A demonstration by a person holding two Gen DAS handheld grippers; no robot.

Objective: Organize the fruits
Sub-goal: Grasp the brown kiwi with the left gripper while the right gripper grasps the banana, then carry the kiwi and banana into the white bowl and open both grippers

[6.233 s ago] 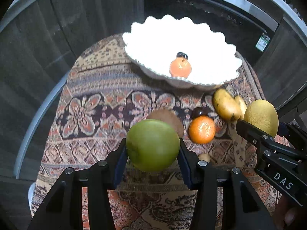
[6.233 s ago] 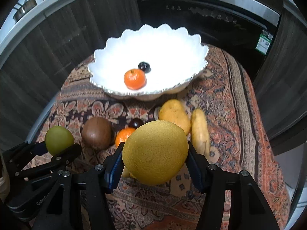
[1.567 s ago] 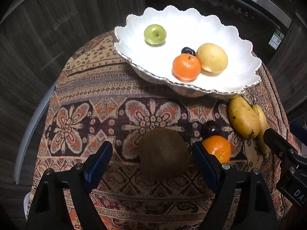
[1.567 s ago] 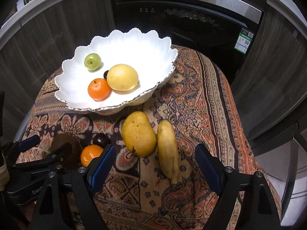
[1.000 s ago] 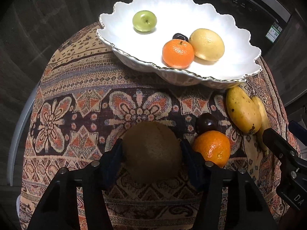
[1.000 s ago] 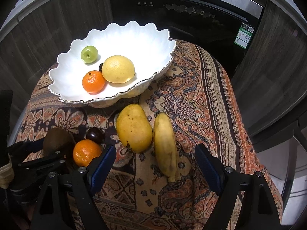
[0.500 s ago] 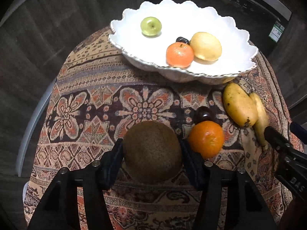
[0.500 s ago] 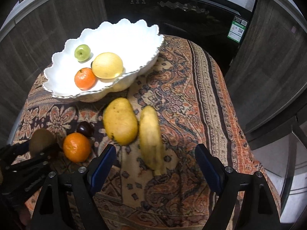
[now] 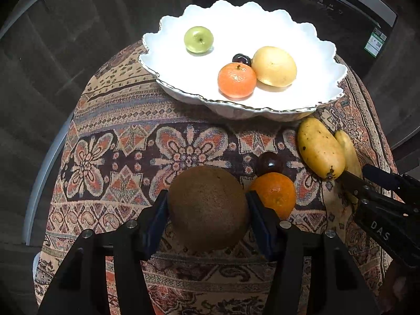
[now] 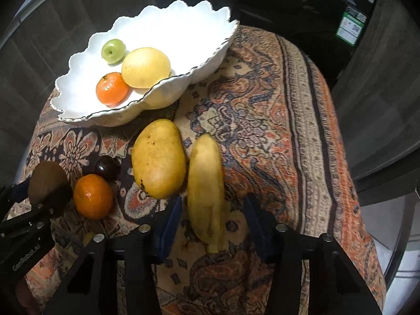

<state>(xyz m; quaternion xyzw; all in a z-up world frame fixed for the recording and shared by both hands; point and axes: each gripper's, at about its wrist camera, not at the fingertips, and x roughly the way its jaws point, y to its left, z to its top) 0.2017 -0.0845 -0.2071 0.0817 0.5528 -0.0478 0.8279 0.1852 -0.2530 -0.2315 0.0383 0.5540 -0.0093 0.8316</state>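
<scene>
My left gripper [image 9: 207,210] is shut on a brown kiwi [image 9: 207,197], just above the patterned cloth. The jaws of my right gripper [image 10: 214,210] are closing around a banana [image 10: 206,178] that lies on the cloth, with a gap still on each side. A yellow mango [image 10: 157,160] touches the banana's left side. Left of it lie an orange [image 10: 93,197] and a dark plum [image 10: 106,167]. The white scalloped bowl [image 9: 262,110] behind holds a green apple [image 9: 198,39], an orange [image 9: 237,80], a yellow fruit [image 9: 274,66] and a dark plum [image 9: 241,58].
A patterned cloth [image 9: 126,141] covers the round table and drops off at its edges. A dark appliance front [image 10: 288,2] and dark wood panels stand close behind the bowl. The other gripper's body [image 9: 380,210] reaches in at the right of the left wrist view.
The apple and yellow fruit once held now lie in the bowl. My left gripper shut on the kiwi and raised it slightly. My right gripper dropped over the banana and its jaws narrowed.
</scene>
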